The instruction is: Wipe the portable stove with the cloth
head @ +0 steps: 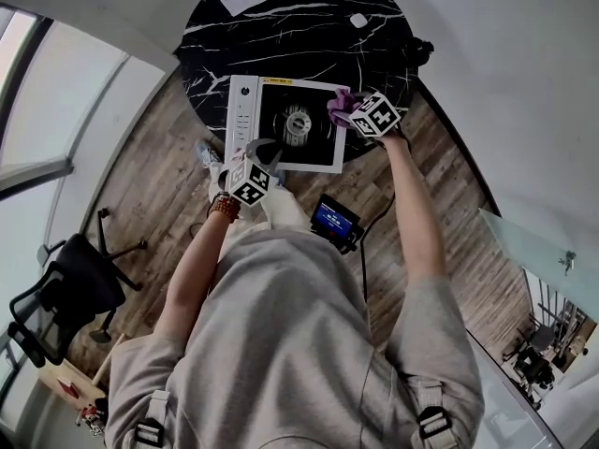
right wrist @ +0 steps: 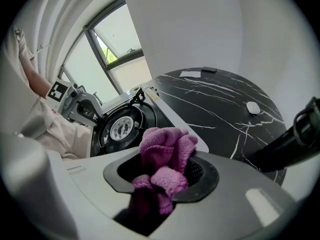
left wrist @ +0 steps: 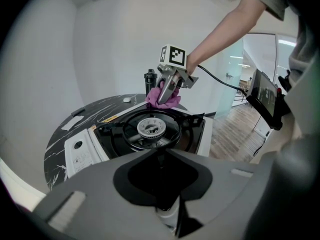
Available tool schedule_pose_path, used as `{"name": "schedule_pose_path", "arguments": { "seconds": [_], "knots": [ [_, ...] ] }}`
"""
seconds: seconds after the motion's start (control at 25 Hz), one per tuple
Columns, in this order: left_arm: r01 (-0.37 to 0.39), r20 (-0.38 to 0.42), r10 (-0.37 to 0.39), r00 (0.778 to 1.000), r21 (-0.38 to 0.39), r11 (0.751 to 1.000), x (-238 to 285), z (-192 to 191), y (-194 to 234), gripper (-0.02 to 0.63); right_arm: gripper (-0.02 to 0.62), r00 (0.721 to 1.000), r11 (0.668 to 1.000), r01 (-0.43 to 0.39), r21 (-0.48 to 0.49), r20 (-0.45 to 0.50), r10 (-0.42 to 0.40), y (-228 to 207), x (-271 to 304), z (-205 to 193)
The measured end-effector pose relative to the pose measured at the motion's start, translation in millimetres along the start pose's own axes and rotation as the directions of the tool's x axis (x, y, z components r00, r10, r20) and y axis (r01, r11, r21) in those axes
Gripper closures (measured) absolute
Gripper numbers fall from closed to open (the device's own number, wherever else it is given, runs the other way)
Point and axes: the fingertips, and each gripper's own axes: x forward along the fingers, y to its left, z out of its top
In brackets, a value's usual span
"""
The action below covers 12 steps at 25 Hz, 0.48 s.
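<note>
While the portable stove (head: 241, 110) sits at the near edge of the round black marble table (head: 281, 26), both grippers work at opposite corners of it. The right gripper (head: 344, 112) is clamped on the purple cloth (head: 338, 104). In the right gripper view the bunched fabric fills the space between its jaws and bulges out past them. It holds that cloth down at the stove's right rim, toward the far corner. From the left gripper view the cloth seems to touch the rim there, just beyond the black pan support. The left gripper (head: 263, 150) is at the stove's near-left part, just right of the white control panel (left wrist: 80, 154) and pointing down toward the round burner (head: 298, 123) in the middle. Its jaws are drawn almost together — the tips meet in a thin seam — and nothing shows between them; whether they touch the stove I cannot tell. The burner lies between the two grippers, clear of the cloth. Farther out on the table, well apart from the stove, lie a white card (head: 243, 0) at the far left and a small white pebble-like piece (head: 358, 21) at the far right, while a dark cylinder (left wrist: 150, 79) stands behind the cloth at the table's right edge.
</note>
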Motion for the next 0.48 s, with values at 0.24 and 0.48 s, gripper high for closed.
{"name": "schedule_pose_path", "arguments": {
  "seconds": [0.24,0.48],
  "knots": [
    [0.008,0.000,-0.008,1.000,-0.005,1.000,1.4,-0.5,0.7,0.555,0.414,1.000,1.000,-0.006,-0.021,-0.012,0.006,9.2,-0.1,-5.2],
    [0.014,-0.005,-0.014,1.000,-0.014,1.000,1.4,-1.5,0.8,0.558,0.416,1.000,0.999,-0.014,-0.035,-0.010,0.013,20.3,0.6,-10.7]
  ]
}}
